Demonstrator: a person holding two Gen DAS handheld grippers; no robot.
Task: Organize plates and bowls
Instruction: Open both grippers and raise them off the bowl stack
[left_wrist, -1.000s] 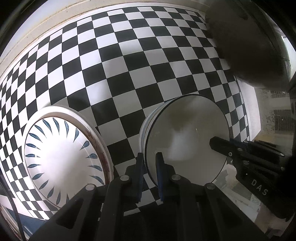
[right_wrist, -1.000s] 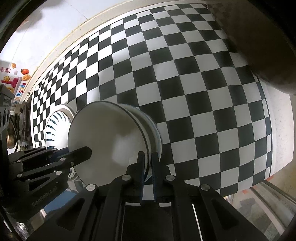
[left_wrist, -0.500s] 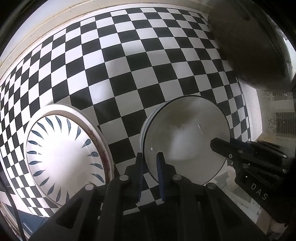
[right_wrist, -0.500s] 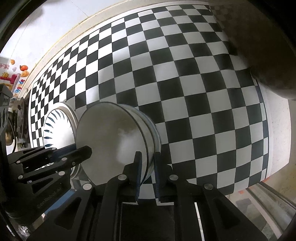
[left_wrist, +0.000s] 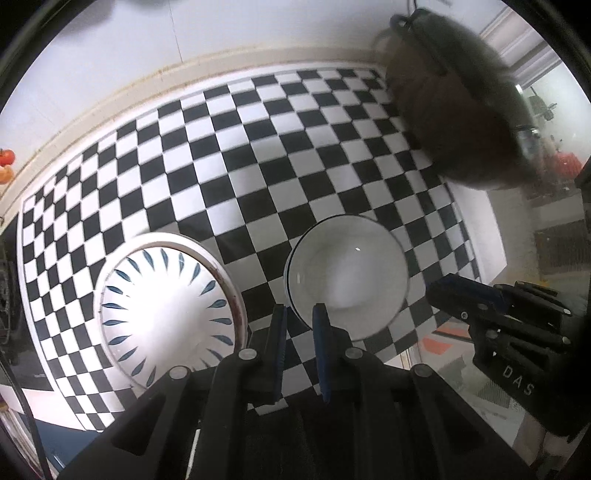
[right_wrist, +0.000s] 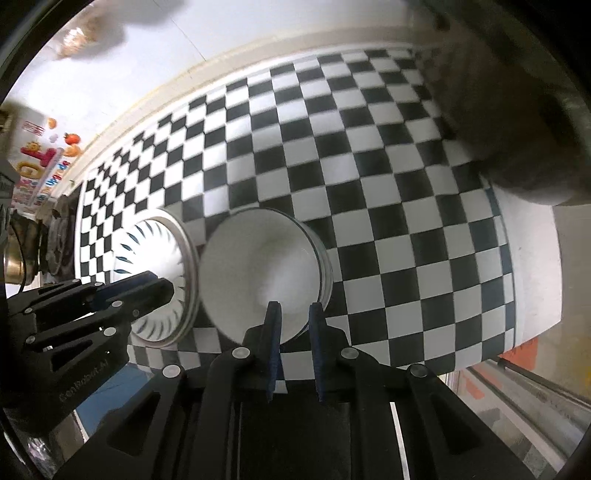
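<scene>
A white bowl with a dark rim line (left_wrist: 349, 280) sits on the checkered cloth; it also shows in the right wrist view (right_wrist: 258, 273). A white plate with blue leaf marks (left_wrist: 166, 314) lies to its left and shows in the right wrist view (right_wrist: 155, 280). My left gripper (left_wrist: 299, 317) is slightly open just behind the bowl's near-left rim, empty. My right gripper (right_wrist: 293, 314) is slightly open at the bowl's near-right rim, empty. Each gripper shows in the other's view: the right (left_wrist: 458, 295), the left (right_wrist: 140, 288).
The black-and-white checkered cloth (left_wrist: 258, 166) covers the table. A large dark pot (left_wrist: 461, 118) stands at the back right, near the table's right edge (right_wrist: 532, 266). A white wall runs behind. Fridge magnets (right_wrist: 40, 162) are at far left.
Both grippers have opened and let go of the bowl, which now rests upright on the cloth. Both have pulled back and up, so the bowl looks smaller.
</scene>
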